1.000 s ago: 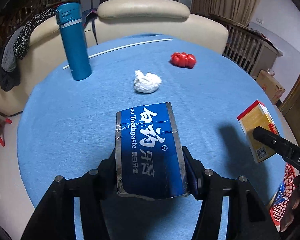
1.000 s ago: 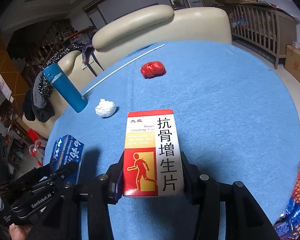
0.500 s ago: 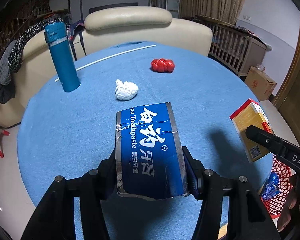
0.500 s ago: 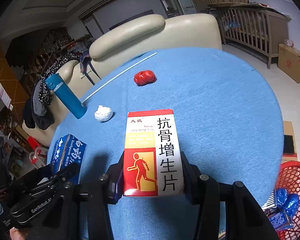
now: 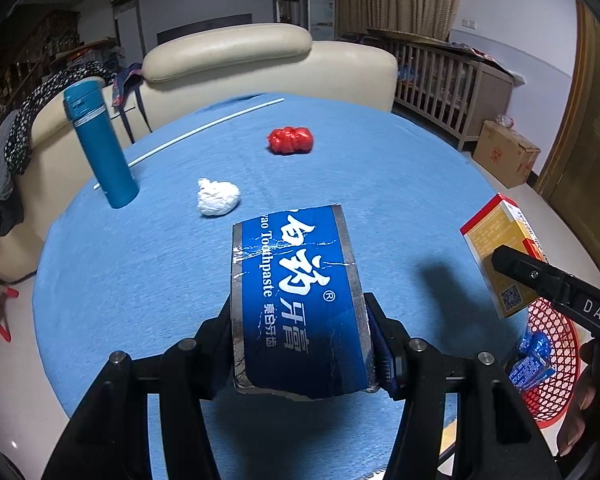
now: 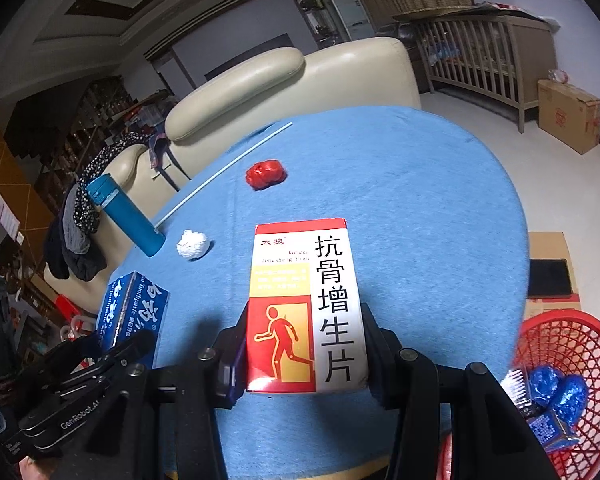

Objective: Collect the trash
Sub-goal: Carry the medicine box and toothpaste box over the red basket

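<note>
Two grippers each clamp a box above the blue table (image 5: 148, 280): the left gripper (image 5: 300, 340) squeezes a blue toothpaste box (image 5: 296, 300), the right gripper (image 6: 304, 344) a red-and-yellow medicine box (image 6: 304, 308), both lengthwise along the fingers. A red basket (image 6: 580, 344), partly cut off, sits low to the right, nearer the right gripper. White wad (image 5: 218, 197) and red wad (image 5: 291, 141) lie far on the table.

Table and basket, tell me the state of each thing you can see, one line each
toothpaste box: clamped in left gripper, off the table
medicine box: clamped in right gripper, off the table
white paper wad: crumpled, lying on table
red wad: crumpled, lying on table
blue flask: upright, lid closed
red basket: holds blue wrappers
</note>
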Demonstrator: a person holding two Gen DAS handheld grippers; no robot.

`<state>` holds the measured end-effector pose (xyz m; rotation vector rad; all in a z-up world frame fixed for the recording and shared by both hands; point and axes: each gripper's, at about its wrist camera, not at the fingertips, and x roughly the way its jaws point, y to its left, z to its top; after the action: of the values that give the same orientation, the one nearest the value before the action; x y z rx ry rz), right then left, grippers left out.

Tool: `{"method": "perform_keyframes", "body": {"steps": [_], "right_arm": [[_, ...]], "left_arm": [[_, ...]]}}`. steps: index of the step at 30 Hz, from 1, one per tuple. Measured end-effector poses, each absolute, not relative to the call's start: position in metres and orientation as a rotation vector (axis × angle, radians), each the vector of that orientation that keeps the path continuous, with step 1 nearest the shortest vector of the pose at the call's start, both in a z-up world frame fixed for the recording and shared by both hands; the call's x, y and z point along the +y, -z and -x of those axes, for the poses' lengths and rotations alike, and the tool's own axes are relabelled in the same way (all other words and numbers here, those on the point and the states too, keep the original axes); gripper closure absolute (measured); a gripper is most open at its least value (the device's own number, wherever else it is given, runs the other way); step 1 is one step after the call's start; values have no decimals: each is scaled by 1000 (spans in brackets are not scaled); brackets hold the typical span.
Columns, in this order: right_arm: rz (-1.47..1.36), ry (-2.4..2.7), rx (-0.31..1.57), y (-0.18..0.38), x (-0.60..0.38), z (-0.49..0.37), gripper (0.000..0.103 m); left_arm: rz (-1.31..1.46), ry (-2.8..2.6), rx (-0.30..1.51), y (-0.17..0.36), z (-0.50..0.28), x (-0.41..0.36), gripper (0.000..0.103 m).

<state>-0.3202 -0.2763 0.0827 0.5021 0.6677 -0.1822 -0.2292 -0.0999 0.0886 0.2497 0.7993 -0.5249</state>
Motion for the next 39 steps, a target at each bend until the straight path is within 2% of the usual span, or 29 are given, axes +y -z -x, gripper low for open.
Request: {"method": "perform_keyframes", "body": {"steps": [39], "right_arm": [[-657, 305, 585, -68, -363, 390, 53]], "left_arm": [[-433, 648, 766, -93, 273, -189, 43]]}}
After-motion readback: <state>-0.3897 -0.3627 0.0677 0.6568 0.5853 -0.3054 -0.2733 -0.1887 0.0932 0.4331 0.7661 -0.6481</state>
